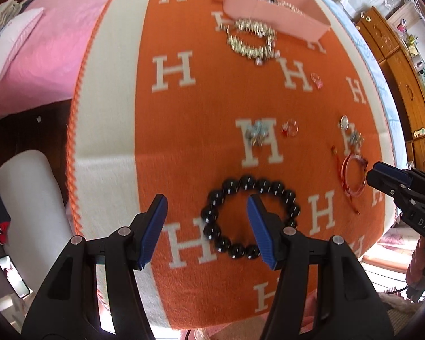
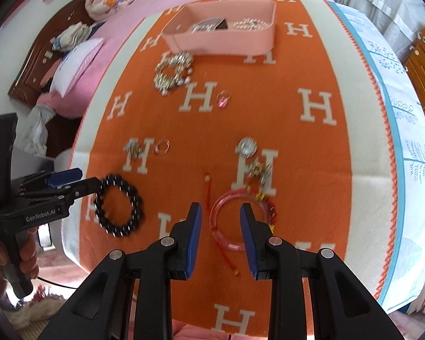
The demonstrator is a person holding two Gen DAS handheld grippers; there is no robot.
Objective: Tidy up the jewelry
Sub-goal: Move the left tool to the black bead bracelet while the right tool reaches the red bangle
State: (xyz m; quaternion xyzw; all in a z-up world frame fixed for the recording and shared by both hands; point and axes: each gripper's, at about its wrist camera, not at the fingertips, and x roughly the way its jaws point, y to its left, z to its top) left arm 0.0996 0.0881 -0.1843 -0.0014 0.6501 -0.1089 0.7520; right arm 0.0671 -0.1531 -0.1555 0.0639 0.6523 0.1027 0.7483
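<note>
A black bead bracelet (image 1: 252, 216) lies on the orange blanket (image 1: 184, 147); my left gripper (image 1: 206, 206) is open above its left part, one finger over its middle. It also shows in the right wrist view (image 2: 118, 205). A red string bracelet (image 2: 242, 216) lies under my open right gripper (image 2: 220, 215), also seen in the left wrist view (image 1: 354, 177). A pink box (image 2: 221, 38) at the far end holds several jewels. A silver spiky bracelet (image 1: 250, 37) lies in front of it.
Small rings and charms lie scattered: a pink ring (image 2: 223, 97), a clear ring (image 1: 290, 127), silver charms (image 1: 257, 133), a round crystal piece (image 2: 247, 146) and a silver clasp (image 2: 259, 170). A pink bed (image 1: 42, 56) is left, wooden cabinets (image 1: 405, 85) right.
</note>
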